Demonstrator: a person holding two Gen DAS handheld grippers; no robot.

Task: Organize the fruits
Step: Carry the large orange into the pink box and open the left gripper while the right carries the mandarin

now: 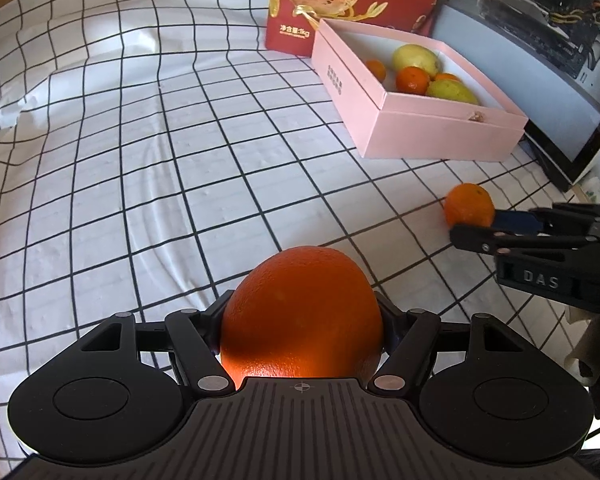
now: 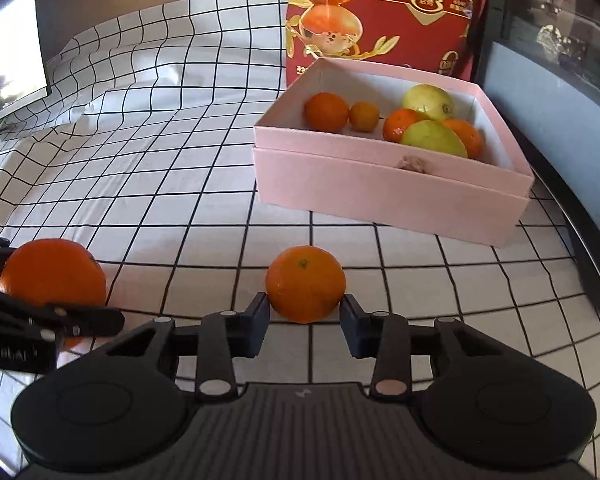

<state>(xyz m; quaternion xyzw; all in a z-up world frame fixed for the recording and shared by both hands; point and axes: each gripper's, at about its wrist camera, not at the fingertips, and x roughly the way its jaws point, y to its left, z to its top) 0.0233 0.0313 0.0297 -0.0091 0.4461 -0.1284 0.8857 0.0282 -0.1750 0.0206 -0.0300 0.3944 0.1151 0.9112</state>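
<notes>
Slippage risk: right tool (image 2: pixel 304 316) is sitting part-open, pads flanking small orange (image 2: pixel 305 284) without gripping; it may roll ahead. Left tool (image 1: pixel 302 336) is clamping large orange (image 1: pixel 302 312).

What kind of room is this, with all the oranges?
Probably a home or office desk, not a kitchen: a checked tablecloth covers it, a computer monitor stands at the edge, and a pink box holds fruit.
</notes>
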